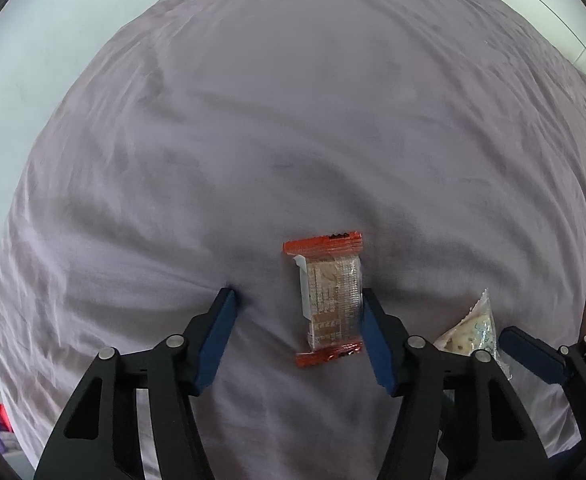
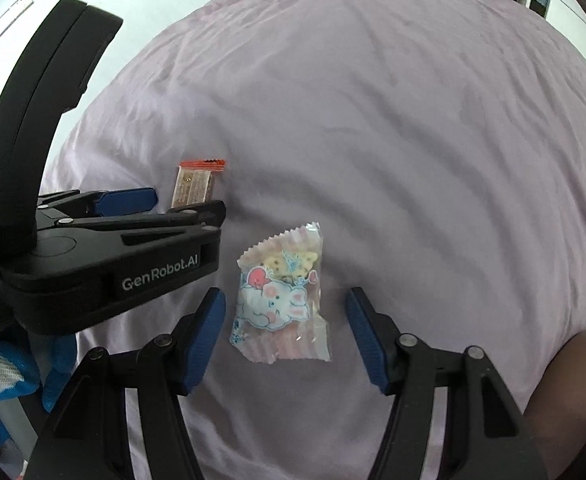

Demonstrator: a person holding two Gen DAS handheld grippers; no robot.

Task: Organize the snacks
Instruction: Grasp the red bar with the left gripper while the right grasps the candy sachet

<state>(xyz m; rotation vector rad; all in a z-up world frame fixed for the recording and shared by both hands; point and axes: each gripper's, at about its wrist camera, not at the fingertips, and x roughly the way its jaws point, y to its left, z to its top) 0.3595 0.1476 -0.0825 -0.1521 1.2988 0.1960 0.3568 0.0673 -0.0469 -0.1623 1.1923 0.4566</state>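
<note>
Blue pads of the left gripper (image 1: 299,308) straddle an orange-ended bar (image 1: 331,300) lying on the lilac sheet (image 1: 293,120); its right pad touches the bar's edge, the left one stands clear, so nothing is gripped. Just beside it, the right gripper (image 2: 285,308) brackets a bunny-print packet (image 2: 281,300), jaws apart, neither pad touching it
</note>
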